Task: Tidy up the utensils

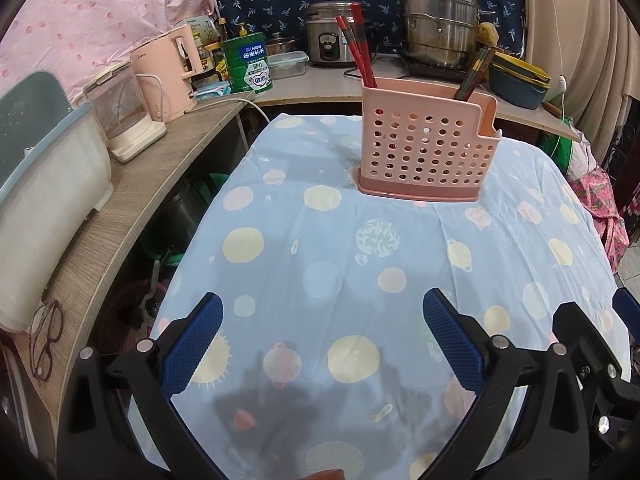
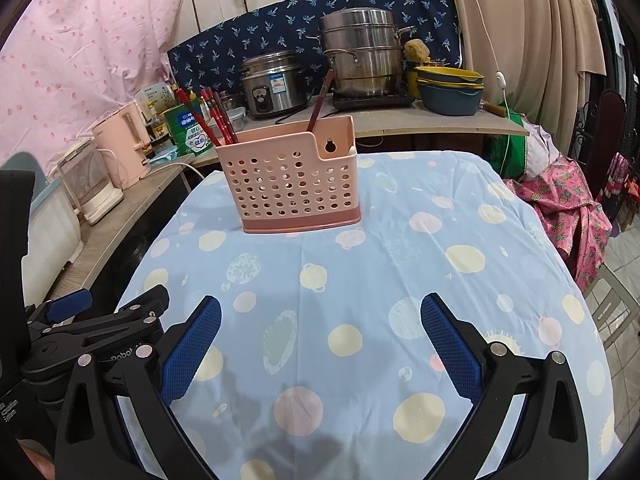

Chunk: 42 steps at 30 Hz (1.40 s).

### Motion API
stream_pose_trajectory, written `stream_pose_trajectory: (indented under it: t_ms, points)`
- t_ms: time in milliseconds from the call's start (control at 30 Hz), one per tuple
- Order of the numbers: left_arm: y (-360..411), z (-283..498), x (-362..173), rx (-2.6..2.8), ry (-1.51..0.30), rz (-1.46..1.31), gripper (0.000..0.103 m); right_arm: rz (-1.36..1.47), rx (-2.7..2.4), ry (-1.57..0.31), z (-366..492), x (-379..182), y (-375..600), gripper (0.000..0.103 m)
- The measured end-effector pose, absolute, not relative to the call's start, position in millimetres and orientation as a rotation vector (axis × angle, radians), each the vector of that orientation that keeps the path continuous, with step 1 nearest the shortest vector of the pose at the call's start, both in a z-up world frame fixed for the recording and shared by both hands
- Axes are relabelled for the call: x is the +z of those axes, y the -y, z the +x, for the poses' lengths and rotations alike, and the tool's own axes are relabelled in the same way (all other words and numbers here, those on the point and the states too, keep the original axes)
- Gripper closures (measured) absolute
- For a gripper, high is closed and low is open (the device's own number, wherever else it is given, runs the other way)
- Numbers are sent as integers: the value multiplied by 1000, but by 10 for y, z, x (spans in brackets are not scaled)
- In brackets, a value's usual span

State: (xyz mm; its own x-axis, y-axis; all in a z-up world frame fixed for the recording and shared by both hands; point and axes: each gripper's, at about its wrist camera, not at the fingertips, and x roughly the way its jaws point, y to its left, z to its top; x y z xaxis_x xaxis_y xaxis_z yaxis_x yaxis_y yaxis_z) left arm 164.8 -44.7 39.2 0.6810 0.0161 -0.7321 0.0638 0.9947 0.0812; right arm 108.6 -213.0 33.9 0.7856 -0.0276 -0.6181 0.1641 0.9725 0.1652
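Holder (image 1: pixel 426 152): upright on surface (image 1: pixel 320 264), red chopsticks (image 1: pixel 358 50) inside.
Left gripper (image 1: pixel 322 344): jaws open, empty.
Right gripper (image 2: pixel 320 344): jaws open, empty.

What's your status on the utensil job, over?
Left gripper open, empty. Right gripper open, empty. Pink holder upright on tablecloth, red chopsticks inside. Path clear.

Round table (image 1: pixel 400 280) draped in a pale blue cloth (image 2: pixel 400 280) printed with planets and suns. Standing upright toward the far edge, a pink perforated utensil holder (image 1: pixel 426 152) on its darker base, red chopsticks (image 1: pixel 360 52) leaning out of the left compartment, darker ones (image 1: pixel 474 76) out of the right. Creases across the cloth's middle.
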Motion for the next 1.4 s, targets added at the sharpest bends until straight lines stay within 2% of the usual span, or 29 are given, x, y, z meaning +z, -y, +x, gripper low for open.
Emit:
stream_pose_trajectory:
  t_ms: [1400]
  points:
    - [432, 1661, 360, -27, -828, 109, 7, 199, -116, -668, 1102, 306, 2122, 7]
